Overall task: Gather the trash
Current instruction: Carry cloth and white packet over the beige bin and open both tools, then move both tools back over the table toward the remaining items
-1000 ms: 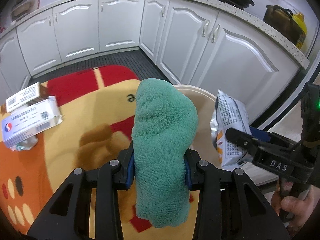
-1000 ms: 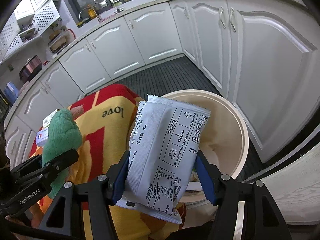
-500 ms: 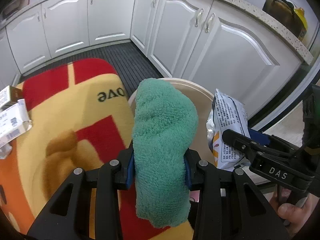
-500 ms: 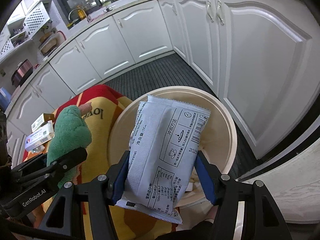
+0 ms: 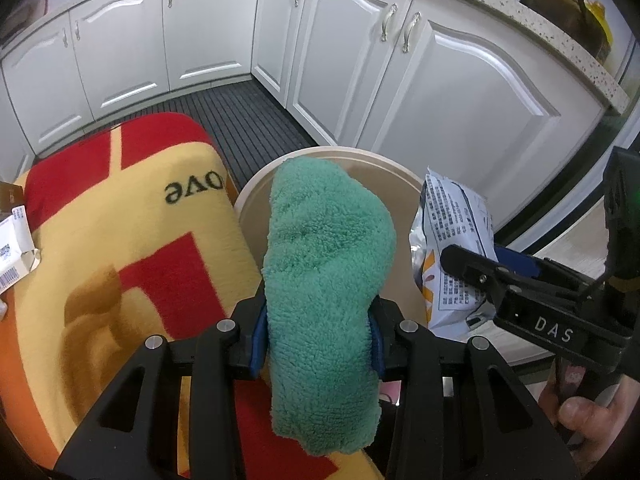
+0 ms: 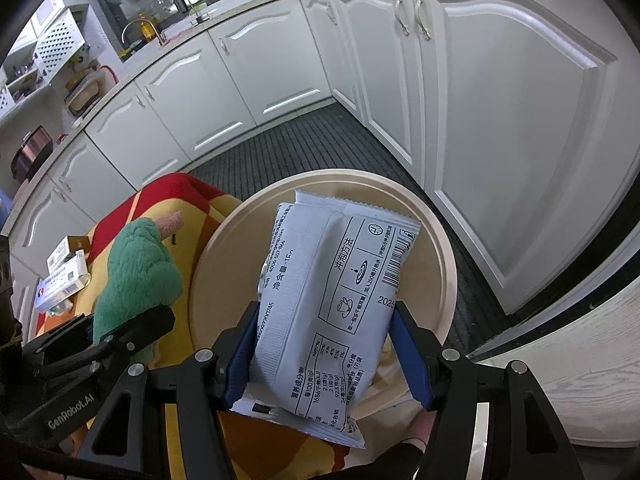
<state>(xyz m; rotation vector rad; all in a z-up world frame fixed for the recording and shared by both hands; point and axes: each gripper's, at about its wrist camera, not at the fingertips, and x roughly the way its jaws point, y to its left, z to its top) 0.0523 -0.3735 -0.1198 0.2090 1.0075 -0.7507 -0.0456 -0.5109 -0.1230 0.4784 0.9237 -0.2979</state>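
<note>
The left claw (image 5: 316,338) clenched a green fleece sock (image 5: 324,280); the right claw (image 6: 324,344) clenched a white sachet (image 6: 332,300). Both hung over the cream bin (image 6: 444,264), undropped; boxes (image 6: 64,280) remained on the blanket (image 5: 120,240).

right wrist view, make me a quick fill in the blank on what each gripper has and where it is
1. The right gripper is shut on a white ____.
2. The left gripper is shut on a fluffy sock coloured ____.
3. The packet hangs above the round beige ____.
4. The bin stands beside a blanket printed with the word ____.

Missing words: packet; green; bin; love
</note>
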